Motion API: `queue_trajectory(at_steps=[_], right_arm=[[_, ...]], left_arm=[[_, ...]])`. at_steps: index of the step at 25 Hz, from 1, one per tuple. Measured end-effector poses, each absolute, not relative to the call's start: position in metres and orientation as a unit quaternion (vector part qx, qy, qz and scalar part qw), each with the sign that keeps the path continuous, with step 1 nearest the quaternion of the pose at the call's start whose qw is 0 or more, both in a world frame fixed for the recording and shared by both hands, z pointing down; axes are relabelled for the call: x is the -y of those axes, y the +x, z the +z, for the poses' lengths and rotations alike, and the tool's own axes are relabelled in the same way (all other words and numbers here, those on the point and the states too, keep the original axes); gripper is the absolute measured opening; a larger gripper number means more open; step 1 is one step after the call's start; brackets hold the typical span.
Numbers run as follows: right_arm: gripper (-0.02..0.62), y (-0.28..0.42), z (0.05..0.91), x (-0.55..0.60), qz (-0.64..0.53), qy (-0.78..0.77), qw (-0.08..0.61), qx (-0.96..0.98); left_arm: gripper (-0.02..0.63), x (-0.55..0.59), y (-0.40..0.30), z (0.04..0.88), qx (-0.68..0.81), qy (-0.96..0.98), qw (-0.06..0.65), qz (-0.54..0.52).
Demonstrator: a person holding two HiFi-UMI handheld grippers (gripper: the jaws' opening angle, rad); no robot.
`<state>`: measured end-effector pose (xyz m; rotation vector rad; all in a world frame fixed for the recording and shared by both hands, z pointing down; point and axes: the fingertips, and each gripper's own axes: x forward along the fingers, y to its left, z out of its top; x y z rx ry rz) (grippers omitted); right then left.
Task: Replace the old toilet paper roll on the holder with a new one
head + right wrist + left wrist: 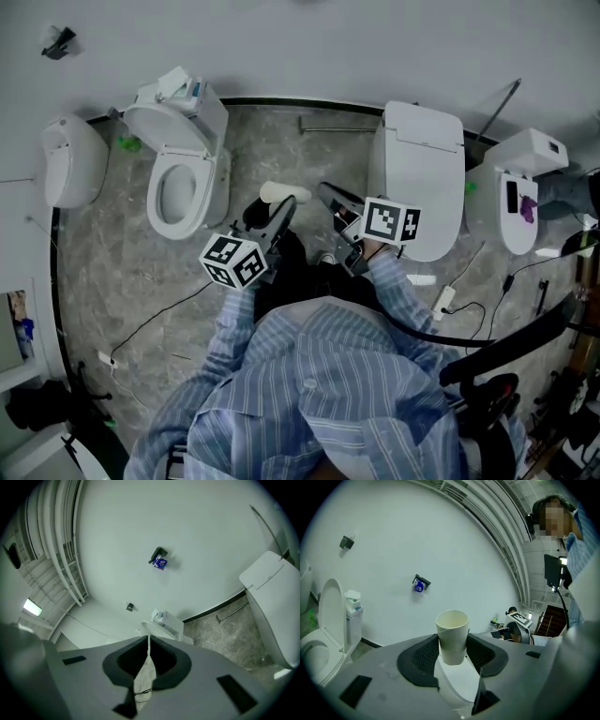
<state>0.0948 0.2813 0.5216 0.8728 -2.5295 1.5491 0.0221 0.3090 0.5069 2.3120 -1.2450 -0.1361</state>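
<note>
Tube (452, 629) between left gripper's (453, 645) jaws

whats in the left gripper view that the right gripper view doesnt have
Only the left gripper view: a pale cardboard tube, standing upright and clamped between the jaws of the left gripper, and a striped shirt sleeve at the right edge.
Only the right gripper view: the right gripper shut with nothing in it, a white toilet with its lid closed, the grey marbled floor and a metal bar low along the wall.
Both: the plain white wall with a small black-and-blue fixture mounted on it.
</note>
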Motion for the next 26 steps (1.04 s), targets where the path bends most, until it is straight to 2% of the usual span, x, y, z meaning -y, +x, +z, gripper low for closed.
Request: queue_trajectory(at_steps=[10, 26], right_arm=[[0.018, 0.097, 0.522, -0.314, 0.496, 0.269, 0.032, 0.825], [0.018, 0.101, 0.529, -0.309, 0.499, 0.271, 0.041, 0.822]], left_arm=[[0.183, -0.345, 0.020, 0.508, 0.474, 0.843, 0.249, -0.055], [0.184, -0.339, 0.025, 0.511, 0.468, 0.845, 0.253, -0.055]])
